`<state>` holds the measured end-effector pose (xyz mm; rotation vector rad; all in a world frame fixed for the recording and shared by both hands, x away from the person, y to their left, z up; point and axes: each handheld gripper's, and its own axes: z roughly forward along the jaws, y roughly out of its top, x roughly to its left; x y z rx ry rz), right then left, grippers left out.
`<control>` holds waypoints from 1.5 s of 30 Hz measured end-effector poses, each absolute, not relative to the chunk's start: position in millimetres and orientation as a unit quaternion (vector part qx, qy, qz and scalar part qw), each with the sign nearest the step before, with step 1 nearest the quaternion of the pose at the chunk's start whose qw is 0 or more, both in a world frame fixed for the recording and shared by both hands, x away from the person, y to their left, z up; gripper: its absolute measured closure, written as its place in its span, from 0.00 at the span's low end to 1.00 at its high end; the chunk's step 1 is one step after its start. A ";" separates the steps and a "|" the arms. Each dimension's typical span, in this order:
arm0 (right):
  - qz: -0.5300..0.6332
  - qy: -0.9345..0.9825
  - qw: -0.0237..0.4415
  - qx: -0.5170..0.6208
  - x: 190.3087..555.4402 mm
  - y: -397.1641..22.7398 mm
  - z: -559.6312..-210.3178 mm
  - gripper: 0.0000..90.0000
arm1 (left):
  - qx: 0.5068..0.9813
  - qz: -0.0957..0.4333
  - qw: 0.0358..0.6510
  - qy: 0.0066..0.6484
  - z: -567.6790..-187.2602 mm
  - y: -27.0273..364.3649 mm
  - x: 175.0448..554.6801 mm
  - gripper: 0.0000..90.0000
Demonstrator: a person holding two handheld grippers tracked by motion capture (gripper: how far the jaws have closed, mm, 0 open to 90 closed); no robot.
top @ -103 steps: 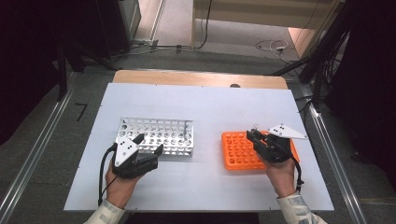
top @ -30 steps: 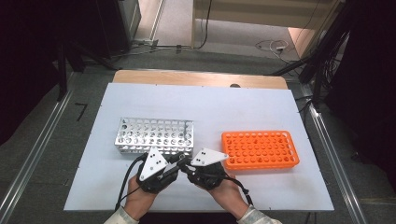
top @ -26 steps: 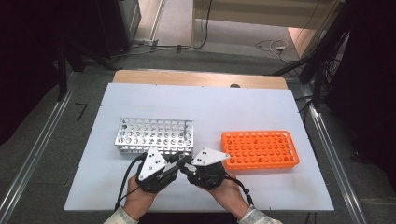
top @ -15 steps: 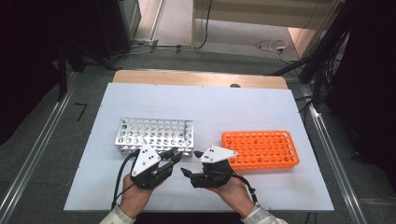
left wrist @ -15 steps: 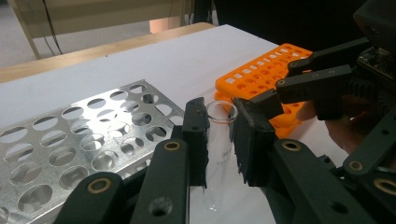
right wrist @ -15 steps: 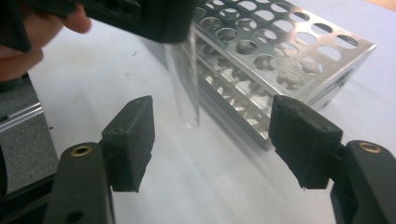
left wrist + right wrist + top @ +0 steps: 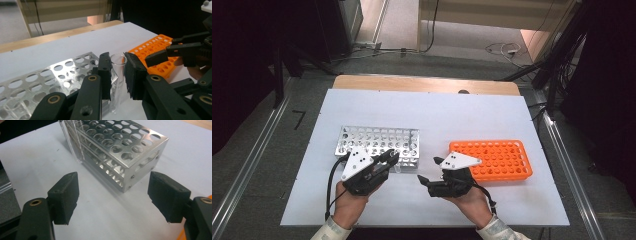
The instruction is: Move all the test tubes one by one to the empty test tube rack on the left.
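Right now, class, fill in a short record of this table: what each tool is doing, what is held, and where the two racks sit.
left tool: shut on a clear glass test tube, upright, beside the silver metal perforated rack
right tool: open, nothing between its jaws, which have just been opening
silver metal perforated rack: left half of the white table
orange plastic perforated rack: right half, apart from the silver one
hand-over: tube now with the left tool alone
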<state>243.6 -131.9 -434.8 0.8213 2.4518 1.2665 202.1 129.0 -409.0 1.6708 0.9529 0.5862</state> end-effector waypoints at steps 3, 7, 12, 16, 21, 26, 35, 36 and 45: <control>0.437 0.841 0.134 0.290 245.0 -136.2 -433.3 0.26 | 0.694 0.253 0.538 0.406 -405.0 134.2 204.8 0.83; 0.439 0.838 0.136 0.295 247.0 -140.4 -432.5 0.26 | 0.683 0.264 0.540 0.415 -399.6 144.3 208.3 0.84; 0.437 0.837 0.138 0.299 248.9 -142.5 -433.3 0.26 | 0.670 0.280 0.538 0.429 -395.4 155.2 213.9 0.83; 0.436 0.838 0.138 0.299 248.9 -142.6 -433.4 0.26 | 0.663 0.299 0.527 0.440 -396.5 162.3 219.1 0.83; 0.434 0.838 0.138 0.302 249.6 -143.2 -434.2 0.26 | 0.663 0.319 0.507 0.449 -401.7 168.3 225.2 0.83; 0.434 0.837 0.138 0.303 249.8 -143.3 -434.5 0.27 | 0.661 0.327 0.497 0.457 -407.0 171.8 229.9 0.83; 0.433 0.838 0.139 0.302 249.8 -143.7 -434.9 0.27 | 0.670 0.331 0.483 0.456 -418.1 167.6 233.1 0.83; 0.433 0.838 0.138 0.303 249.8 -143.8 -435.1 0.27 | 0.672 0.332 0.480 0.455 -419.5 166.7 233.4 0.83; 0.431 0.839 0.140 0.303 249.0 -144.4 -435.2 0.27 | 0.685 0.333 0.456 0.461 -432.6 165.4 236.2 0.83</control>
